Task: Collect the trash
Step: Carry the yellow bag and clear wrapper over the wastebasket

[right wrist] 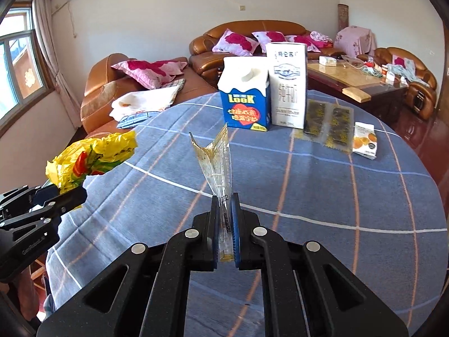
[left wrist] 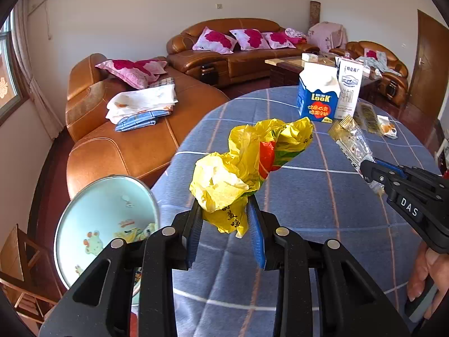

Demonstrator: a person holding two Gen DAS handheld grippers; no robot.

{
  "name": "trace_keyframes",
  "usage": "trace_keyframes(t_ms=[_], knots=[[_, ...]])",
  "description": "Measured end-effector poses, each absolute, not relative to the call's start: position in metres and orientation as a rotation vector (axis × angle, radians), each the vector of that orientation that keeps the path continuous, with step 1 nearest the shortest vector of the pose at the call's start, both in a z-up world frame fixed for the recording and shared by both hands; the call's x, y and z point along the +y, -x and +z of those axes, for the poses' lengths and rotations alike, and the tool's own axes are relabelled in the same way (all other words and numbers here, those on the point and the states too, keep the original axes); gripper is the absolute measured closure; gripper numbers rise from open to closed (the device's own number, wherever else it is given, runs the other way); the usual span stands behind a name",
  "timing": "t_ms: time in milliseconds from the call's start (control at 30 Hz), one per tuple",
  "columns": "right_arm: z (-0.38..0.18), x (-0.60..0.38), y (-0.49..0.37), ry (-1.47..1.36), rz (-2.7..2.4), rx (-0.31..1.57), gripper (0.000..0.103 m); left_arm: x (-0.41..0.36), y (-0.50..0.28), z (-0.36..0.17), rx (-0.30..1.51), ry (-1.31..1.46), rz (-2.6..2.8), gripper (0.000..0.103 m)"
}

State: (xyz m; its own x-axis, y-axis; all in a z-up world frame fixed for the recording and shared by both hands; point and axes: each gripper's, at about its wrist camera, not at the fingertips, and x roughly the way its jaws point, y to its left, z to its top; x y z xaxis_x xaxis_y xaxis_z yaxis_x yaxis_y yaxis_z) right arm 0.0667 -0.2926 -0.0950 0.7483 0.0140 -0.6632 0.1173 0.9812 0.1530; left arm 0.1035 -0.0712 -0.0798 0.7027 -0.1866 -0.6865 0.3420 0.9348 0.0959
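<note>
Left wrist view: left gripper (left wrist: pixel 226 221) clenches a yellow bag (left wrist: pixel 244 163); right gripper (right wrist: pixel 225 224) pinches a clear wrapper (right wrist: pixel 217 163).
Cartons (right wrist: pixel 263 92) and packets (right wrist: pixel 334 120) remain on the table (right wrist: pixel 308 196); basin (left wrist: pixel 103 224) waits.

Home living rm — leather sofas (left wrist: pixel 241 42) (floral cushions (left wrist: pixel 214 40)), dining table (right wrist: pixel 308 185).

Crumpled yellow bag (left wrist: pixel 238 168) held aloft over table edge | clear torn wrapper (right wrist: pixel 219 168) upright, pinched at base

open tablecloth (right wrist: pixel 308 196) ahead, blue carton (right wrist: pixel 244 98) and white carton (right wrist: pixel 289 84) blocking far edge
</note>
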Motion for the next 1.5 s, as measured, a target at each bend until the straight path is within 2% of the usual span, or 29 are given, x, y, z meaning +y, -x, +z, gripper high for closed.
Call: trace_keyframes(t_ms=[467, 1000, 1500], knots=[[-0.087, -0.207, -0.097, -0.13, 0.024, 0.685, 0.094, 0.018, -0.104, -0.064, 0.693, -0.177, -0.104, 0.072], [-0.09, -0.143, -0.14, -0.037, 0.157, 0.672, 0.094, 0.054, -0.115, -0.067, 0.686, -0.149, 0.054, 0.072], [-0.089, -0.106, -0.136, 0.059, 0.279, 0.635, 0.094, 0.069, -0.11, -0.074, 0.688, -0.176, 0.151, 0.072]])
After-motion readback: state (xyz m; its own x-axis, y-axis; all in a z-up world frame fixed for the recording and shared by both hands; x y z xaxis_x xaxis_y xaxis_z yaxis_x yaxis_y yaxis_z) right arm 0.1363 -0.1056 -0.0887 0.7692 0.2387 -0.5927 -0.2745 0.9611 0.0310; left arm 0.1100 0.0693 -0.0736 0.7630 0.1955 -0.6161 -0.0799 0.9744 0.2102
